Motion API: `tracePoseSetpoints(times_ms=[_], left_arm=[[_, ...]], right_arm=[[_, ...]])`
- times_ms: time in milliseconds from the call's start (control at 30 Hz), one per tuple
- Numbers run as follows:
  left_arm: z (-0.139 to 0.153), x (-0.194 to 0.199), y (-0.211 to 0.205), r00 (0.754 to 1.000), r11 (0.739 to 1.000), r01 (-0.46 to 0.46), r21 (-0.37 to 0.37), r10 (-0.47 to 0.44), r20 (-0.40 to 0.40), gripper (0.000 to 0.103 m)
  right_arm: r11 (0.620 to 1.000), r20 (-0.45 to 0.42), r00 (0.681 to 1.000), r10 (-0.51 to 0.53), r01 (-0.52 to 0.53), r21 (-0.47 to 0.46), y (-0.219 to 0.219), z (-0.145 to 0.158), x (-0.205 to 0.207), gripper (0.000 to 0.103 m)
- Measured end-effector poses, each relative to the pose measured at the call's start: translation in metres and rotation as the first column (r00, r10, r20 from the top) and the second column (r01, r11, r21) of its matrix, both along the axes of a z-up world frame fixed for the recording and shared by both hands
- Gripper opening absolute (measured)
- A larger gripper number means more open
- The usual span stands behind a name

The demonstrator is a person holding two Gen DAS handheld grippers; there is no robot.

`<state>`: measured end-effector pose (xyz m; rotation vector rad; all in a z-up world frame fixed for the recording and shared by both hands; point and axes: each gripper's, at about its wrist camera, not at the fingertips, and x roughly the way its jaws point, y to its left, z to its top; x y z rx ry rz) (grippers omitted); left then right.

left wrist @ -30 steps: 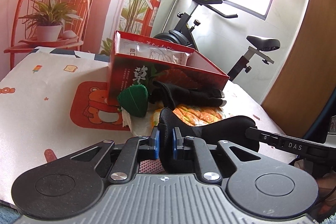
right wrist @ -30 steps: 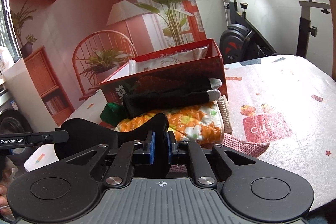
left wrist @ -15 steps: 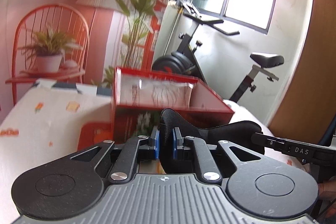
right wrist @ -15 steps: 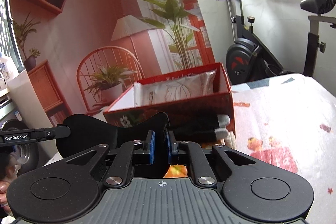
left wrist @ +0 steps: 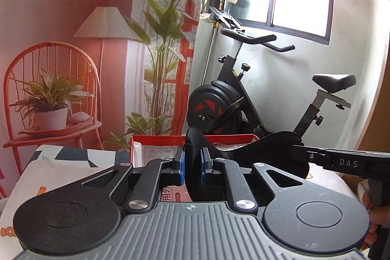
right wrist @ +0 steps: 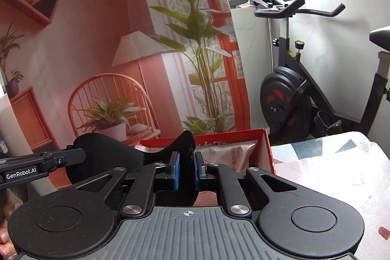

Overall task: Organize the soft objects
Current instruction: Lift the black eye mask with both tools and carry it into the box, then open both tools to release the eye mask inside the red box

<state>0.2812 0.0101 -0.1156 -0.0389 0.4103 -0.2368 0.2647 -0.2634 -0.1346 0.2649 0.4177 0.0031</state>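
Observation:
A black padded eye mask (left wrist: 265,150) is stretched between my two grippers, lifted above the table. My left gripper (left wrist: 192,168) is shut on one end of it. My right gripper (right wrist: 185,171) is shut on the other end (right wrist: 107,157). Behind the mask stands an open red box (right wrist: 267,150) with a white plastic-wrapped packet (right wrist: 234,154) inside; its rim also shows in the left wrist view (left wrist: 158,138). The gloves, green plush and patterned cloth are out of view below.
The table has a patterned cloth (right wrist: 329,177). An exercise bike (left wrist: 234,99) stands behind the table by the window. A printed backdrop with a chair, lamp and plants (right wrist: 136,79) hangs behind the box.
Both grippers have risen together with the mask. The view has tilted up, so the soft pile in front of the box has dropped out of sight.

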Motion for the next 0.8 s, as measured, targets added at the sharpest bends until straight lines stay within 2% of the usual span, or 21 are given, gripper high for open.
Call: tracePoseSetpoints(times_ms=[200, 433, 667, 800], left_arm=[[-0.030, 0.050, -0.006, 0.987, 0.999, 0.006, 0.032, -0.001, -0.158, 0.013], [-0.064, 0.091, -0.006, 0.950, 0.998, 0.028, 0.055, -0.010, -0.311, 0.013], [-0.085, 0.104, -0.015, 0.914, 0.990, 0.080, 0.112, -0.028, -0.404, 0.013], [-0.091, 0.103, -0.015, 0.911, 0.991, 0.083, 0.104, -0.033, -0.412, 0.013]], right_arm=[[0.999, -0.155, 0.988, -0.009, 0.016, 0.041, -0.014, -0.037, 0.053, 0.011], [1.000, -0.314, 0.949, -0.007, 0.015, 0.024, -0.011, -0.073, 0.086, 0.010], [0.999, -0.414, 0.910, -0.004, 0.025, 0.043, -0.005, -0.097, 0.105, 0.010], [0.998, -0.429, 0.903, -0.013, 0.040, 0.052, -0.002, -0.103, 0.108, 0.010]])
